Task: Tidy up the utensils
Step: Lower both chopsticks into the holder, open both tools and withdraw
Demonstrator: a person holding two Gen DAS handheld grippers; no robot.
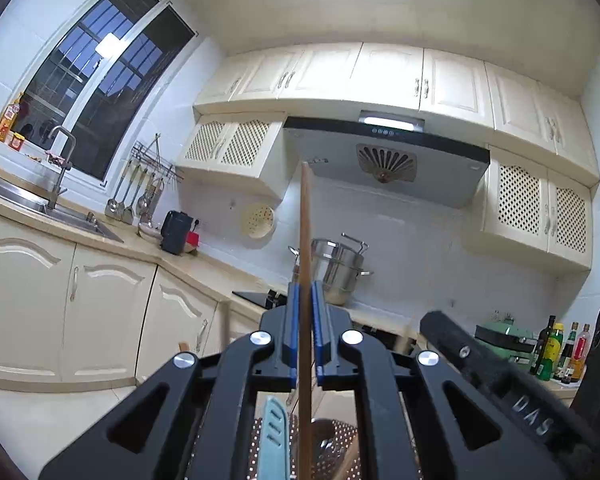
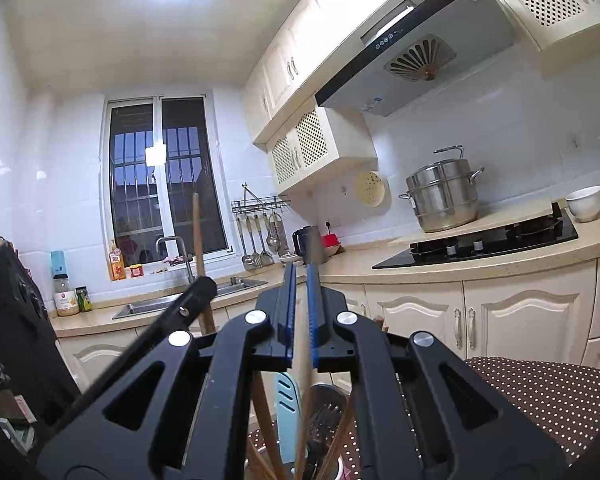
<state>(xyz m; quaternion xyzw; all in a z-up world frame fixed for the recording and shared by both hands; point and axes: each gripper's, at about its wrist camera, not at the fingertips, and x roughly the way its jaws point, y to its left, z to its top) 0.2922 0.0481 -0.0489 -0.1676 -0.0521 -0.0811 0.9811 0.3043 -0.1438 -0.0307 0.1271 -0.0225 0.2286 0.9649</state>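
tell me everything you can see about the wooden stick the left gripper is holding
The wooden stick is a long, thin, light-brown rod, plain and unpainted, probably a chopstick or a utensil handle. It stands nearly upright, clamped between the blue pads of the shut left gripper. Its squared top rises well above the fingertips, in front of the range hood. Its lower part runs down behind the gripper toward the polka-dot cloth, beside a pale blue utensil; its bottom end is out of view.

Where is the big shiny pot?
The big shiny pot sits on the counter against the tiled wall, behind the black stove, under the range hood, right of centre in the right wrist view.
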